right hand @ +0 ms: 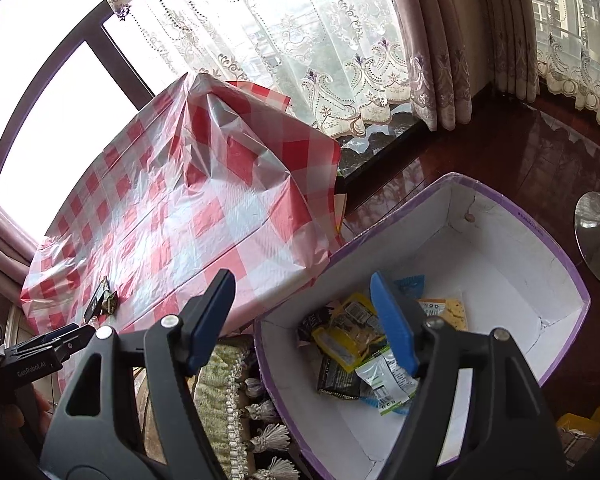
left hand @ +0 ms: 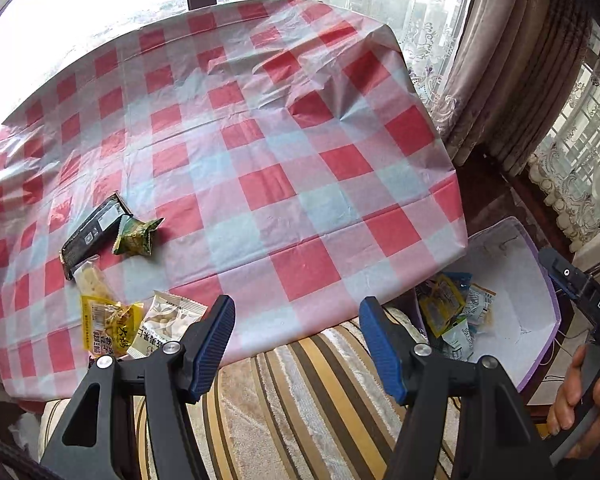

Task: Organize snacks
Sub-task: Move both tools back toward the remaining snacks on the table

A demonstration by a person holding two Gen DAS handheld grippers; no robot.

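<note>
Several snack packets lie on the red-checked tablecloth (left hand: 260, 152) at its near left: a black bar (left hand: 94, 232), a green pack (left hand: 134, 236), a yellow pack (left hand: 108, 316) and a white nut pack (left hand: 166, 324). My left gripper (left hand: 298, 312) is open and empty, hovering over the table's near edge to the right of them. A white box with a purple rim (right hand: 540, 216) stands on the floor beside the table and holds a pile of packets (right hand: 356, 340). Above that pile my right gripper (right hand: 300, 292) stands open with nothing between its fingers.
A striped cushion (left hand: 300, 400) lies below the table's near edge, with tassels (right hand: 272, 436) beside the box. Curtains (right hand: 440, 60) and a window run behind the table. A metal stand base (right hand: 598, 236) sits on the dark floor to the right of the box.
</note>
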